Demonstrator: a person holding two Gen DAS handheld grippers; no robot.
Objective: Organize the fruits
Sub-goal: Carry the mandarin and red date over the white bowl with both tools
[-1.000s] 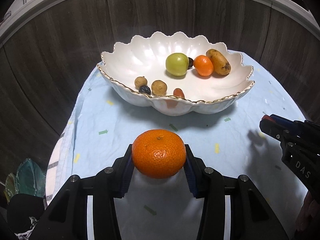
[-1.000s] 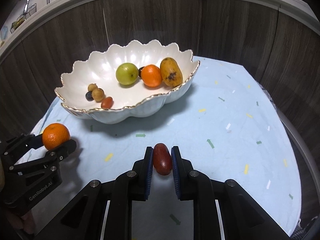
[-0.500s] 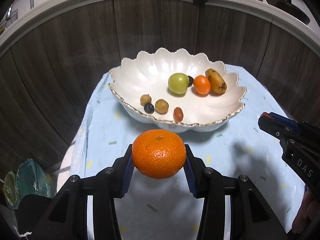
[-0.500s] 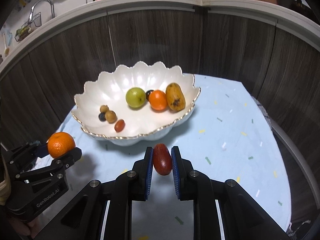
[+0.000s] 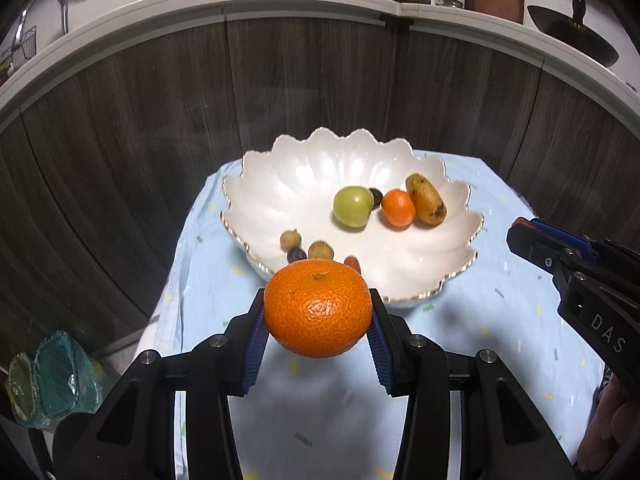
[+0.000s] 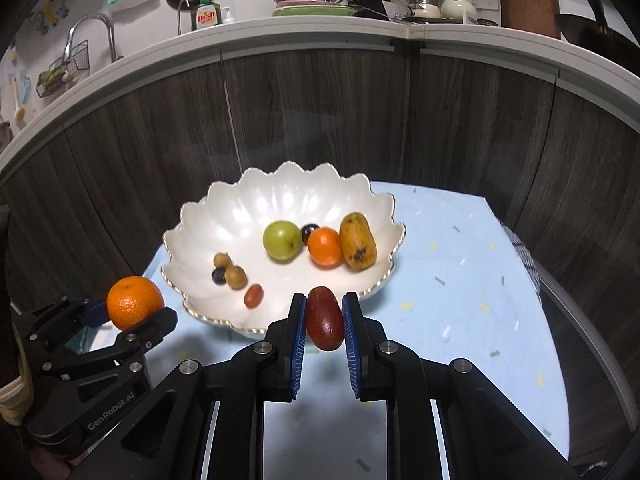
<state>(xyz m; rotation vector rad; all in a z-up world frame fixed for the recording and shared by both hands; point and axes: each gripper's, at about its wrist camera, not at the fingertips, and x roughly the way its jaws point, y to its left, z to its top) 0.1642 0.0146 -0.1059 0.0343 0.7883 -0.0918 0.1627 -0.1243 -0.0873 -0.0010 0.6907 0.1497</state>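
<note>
The left gripper (image 5: 318,322) clamps a round orange mandarin (image 5: 317,314) across its middle; its peel looks soft and bruisable. The right gripper (image 6: 324,324) pinches a smooth dark-red oval fruit (image 6: 325,323), likely slippery, with the scalloped white bowl (image 6: 192,216) at 12 o'clock.

We read "DAS" in pale letters on the black body of the right gripper (image 5: 520,236), at the right edge of the left wrist view. "GenRobot.AI" runs along the left gripper (image 6: 136,312) body. The green bottle (image 6: 207,14) on the countertop carries a red label, illegible.
</note>
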